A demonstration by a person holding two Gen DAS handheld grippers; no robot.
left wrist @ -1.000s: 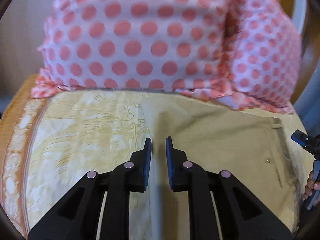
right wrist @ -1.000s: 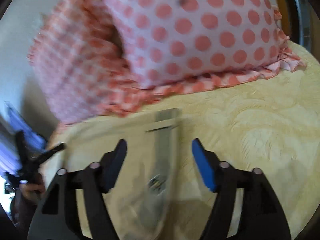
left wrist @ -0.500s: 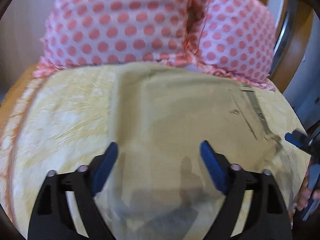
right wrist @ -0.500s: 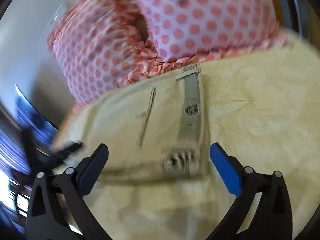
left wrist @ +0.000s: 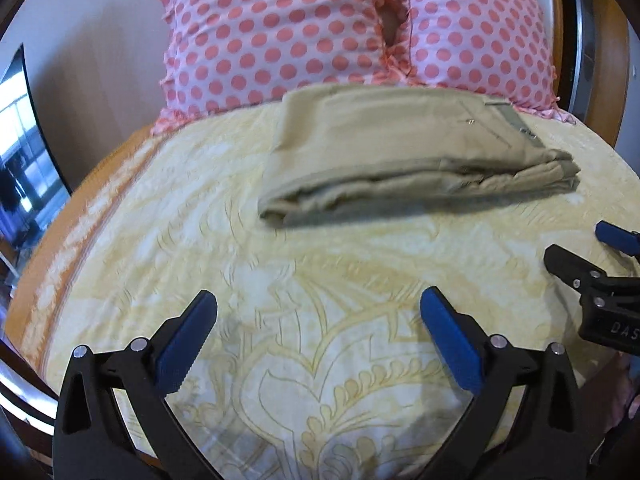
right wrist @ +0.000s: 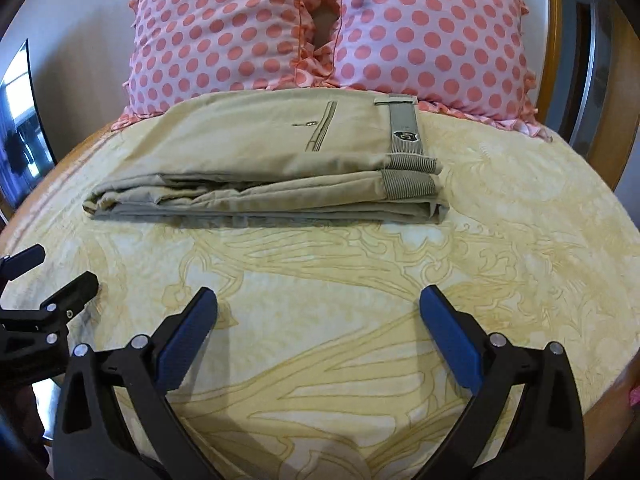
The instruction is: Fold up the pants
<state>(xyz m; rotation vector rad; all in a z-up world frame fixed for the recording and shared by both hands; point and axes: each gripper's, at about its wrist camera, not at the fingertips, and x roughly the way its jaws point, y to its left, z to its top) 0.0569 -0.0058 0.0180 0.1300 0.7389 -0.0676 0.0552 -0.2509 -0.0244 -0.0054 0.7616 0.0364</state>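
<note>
The khaki pants (right wrist: pixel 272 164) lie folded in a flat stack on the yellow patterned bedspread (right wrist: pixel 360 280), just in front of the pillows; they also show in the left wrist view (left wrist: pixel 404 156). The waistband with a grey belt loop and badge (right wrist: pixel 404 132) is at the stack's right end. My left gripper (left wrist: pixel 318 320) is open and empty, well back from the pants. My right gripper (right wrist: pixel 318 320) is open and empty, also back from the stack. Each gripper shows at the edge of the other's view.
Two pink polka-dot pillows (right wrist: pixel 328 28) stand against the wall behind the pants. A wooden bed frame (right wrist: pixel 624 80) runs along the right. A dark screen (left wrist: pixel 24 140) stands at the far left. Bare bedspread lies between the grippers and the pants.
My left gripper was shut on the pants a second ago and has opened. Both grippers have pulled back toward the near edge, leaving the folded pants lying by the pillows.
</note>
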